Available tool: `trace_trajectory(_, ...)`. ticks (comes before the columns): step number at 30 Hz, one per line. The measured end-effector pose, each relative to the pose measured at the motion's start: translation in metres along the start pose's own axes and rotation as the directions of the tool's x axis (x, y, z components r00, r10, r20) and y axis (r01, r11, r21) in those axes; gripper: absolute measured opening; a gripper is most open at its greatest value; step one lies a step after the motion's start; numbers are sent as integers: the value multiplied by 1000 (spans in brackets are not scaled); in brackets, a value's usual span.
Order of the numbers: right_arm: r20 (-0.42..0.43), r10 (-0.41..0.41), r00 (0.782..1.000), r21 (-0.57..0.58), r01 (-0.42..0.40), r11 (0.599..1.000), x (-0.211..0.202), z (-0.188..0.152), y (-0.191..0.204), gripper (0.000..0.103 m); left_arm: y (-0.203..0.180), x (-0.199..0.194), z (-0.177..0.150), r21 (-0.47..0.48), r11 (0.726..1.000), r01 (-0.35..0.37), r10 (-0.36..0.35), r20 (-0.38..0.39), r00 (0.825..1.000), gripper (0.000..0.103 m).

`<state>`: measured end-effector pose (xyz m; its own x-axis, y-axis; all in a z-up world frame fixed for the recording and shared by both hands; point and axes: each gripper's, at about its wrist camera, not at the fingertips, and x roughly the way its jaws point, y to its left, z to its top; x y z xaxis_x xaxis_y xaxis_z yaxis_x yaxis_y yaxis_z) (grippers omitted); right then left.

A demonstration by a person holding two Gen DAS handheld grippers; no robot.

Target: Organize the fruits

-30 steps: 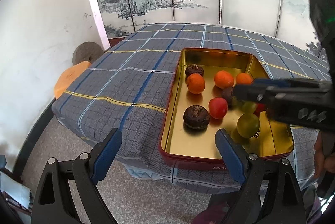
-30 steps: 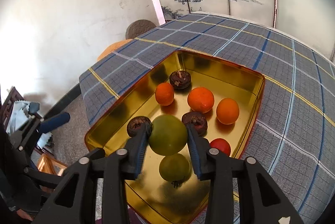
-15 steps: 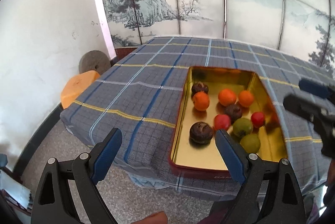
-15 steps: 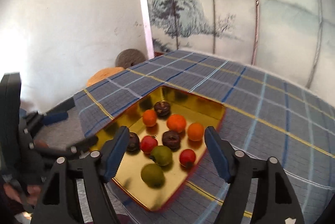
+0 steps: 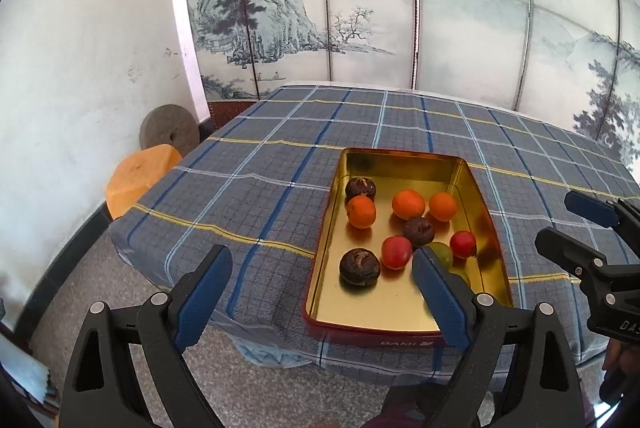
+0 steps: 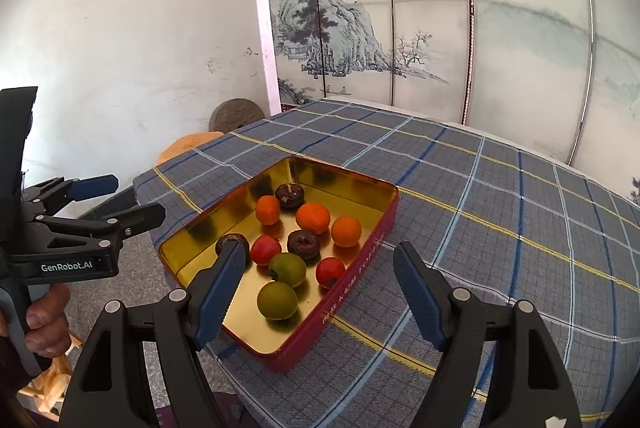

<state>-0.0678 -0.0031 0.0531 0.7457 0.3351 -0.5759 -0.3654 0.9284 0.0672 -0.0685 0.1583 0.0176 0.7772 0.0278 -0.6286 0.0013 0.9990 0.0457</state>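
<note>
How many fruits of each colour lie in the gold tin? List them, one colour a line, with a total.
Round orange fruits: 3
Dark brown wrinkled fruits: 3
Small red fruits: 2
Round green fruits: 2
Total: 10, all inside the gold rectangular tin with the red outer wall.

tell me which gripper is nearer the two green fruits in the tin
Right. The right gripper hangs open just short of the green fruits, at the tin's near corner; the left gripper sits farther back, past the opposite side.
</note>
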Motion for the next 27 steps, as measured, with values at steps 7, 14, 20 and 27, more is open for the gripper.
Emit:
trace_trajectory(7, -6, -5, 1000, 19, 5, 1000, -2, -5, -10, 74, -4, 4, 2, 4, 1000, 5, -5, -16, 1000, 94)
trace_trajectory(14, -24, -19, 1000, 36, 20, 999, 0, -12, -28, 78, -8, 8, 3, 15, 1000, 12, -11, -38, 999, 99)
trace_trajectory(20, -108, -109, 988, 129, 123, 984, 12, -31, -102, 81, -9, 9, 8, 9, 1000, -5, 5, -27, 1000, 100)
trace_trajectory(27, -286, -297, 911, 170, 353, 920, 27, -58, -220, 81, -22, 11, 15, 58, 997, -47, 50, -46, 998, 100)
